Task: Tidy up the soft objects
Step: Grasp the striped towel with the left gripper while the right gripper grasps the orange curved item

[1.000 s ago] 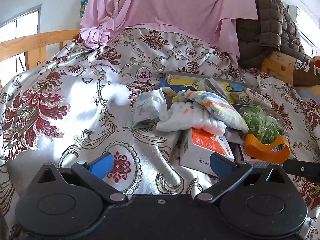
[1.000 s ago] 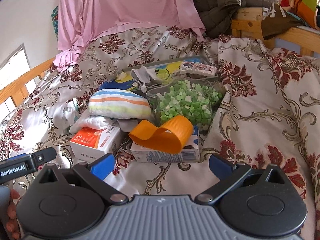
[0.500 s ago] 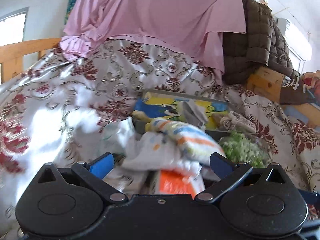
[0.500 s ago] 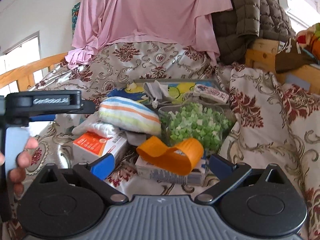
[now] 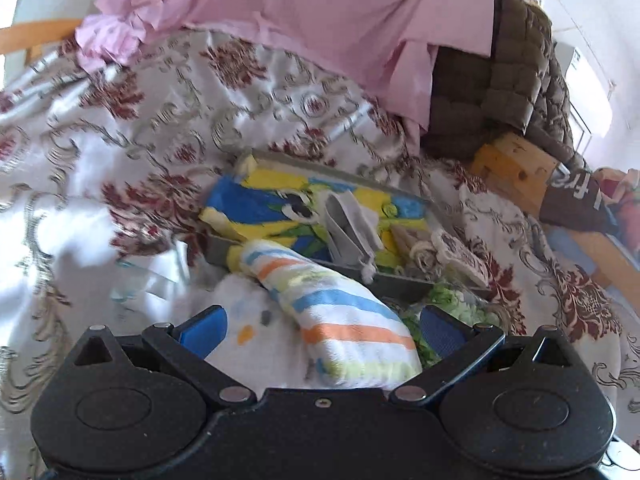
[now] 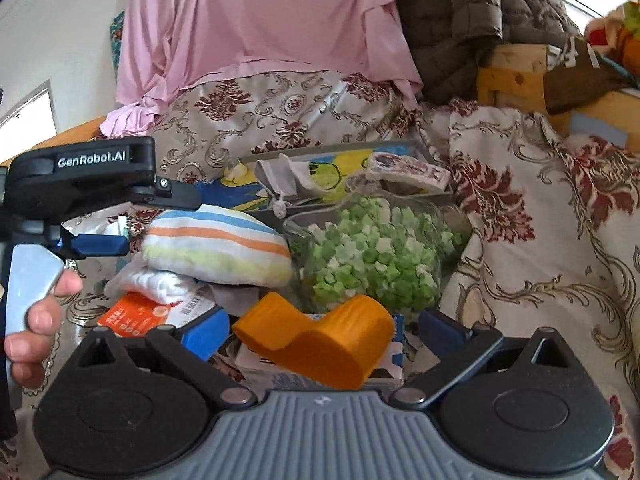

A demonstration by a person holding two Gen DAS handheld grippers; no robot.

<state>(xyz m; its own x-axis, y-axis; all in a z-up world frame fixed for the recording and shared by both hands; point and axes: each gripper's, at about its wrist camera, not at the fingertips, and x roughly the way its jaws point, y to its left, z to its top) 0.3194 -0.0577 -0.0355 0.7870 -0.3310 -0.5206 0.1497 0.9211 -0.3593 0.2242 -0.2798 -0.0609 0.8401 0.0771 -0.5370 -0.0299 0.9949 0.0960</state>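
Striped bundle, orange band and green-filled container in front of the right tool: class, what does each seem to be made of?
Striped bundle: soft matte knit or terry cloth, judging by its fuzzy surface and rounded, sagging shape.
Orange band: probably matte rubbery plastic; it holds a smooth curled loop with fine ridges.
Green-filled container: clear glossy plastic or glass, material uncertain; the green and white bits show through its wall.

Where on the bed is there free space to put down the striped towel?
Free bedspread lies right of the bag of green pieces, and more left of the striped towel in the left view. The tray behind and the boxes under the orange piece are crowded.
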